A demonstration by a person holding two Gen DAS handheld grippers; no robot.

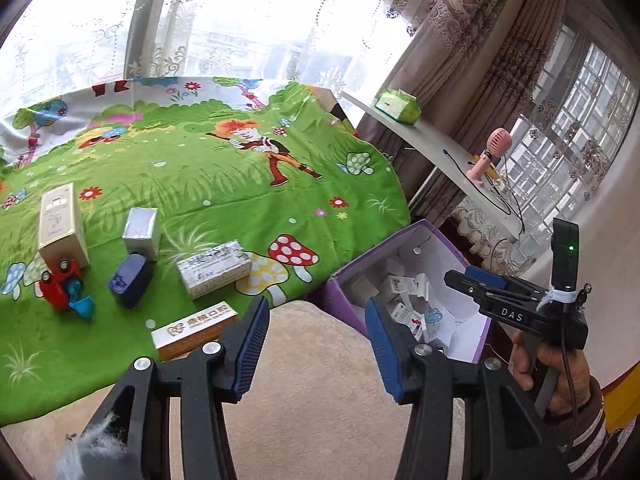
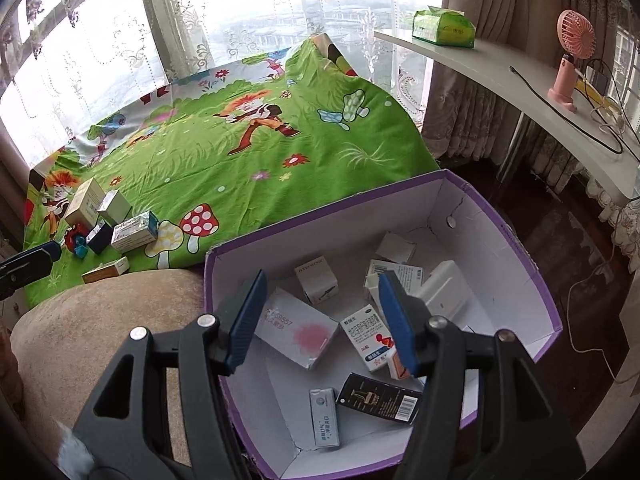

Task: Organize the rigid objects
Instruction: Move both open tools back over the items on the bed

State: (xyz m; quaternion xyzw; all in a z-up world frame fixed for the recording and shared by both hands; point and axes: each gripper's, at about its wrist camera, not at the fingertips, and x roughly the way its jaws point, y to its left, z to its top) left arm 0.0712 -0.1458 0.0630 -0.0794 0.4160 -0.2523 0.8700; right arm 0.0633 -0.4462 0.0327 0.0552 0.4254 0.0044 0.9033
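On the green cartoon cloth point(image 1: 224, 184) lie a tall cream box point(image 1: 60, 224), a silver box point(image 1: 142, 232), a dark blue box point(image 1: 130, 280), a red toy car point(image 1: 60, 284), a white medicine box point(image 1: 214, 268) and an orange-white box point(image 1: 196, 330). My left gripper point(image 1: 316, 344) hangs open and empty over a beige cushion, beside the orange-white box. The purple cardboard box point(image 2: 532, 272) holds several small cartons, among them a black one point(image 2: 378, 398) and a white one with a pink spot point(image 2: 296, 332). Above its inside my right gripper point(image 2: 324, 312) stands open, holding nothing.
A beige cushion point(image 2: 100, 320) sits between cloth and purple box. To the right a white shelf point(image 2: 500, 80) carries a green tissue pack point(image 2: 444, 28), a pink fan point(image 2: 572, 60) and cables. Curtained windows stand behind. A person's hand point(image 1: 552, 368) holds the right gripper.
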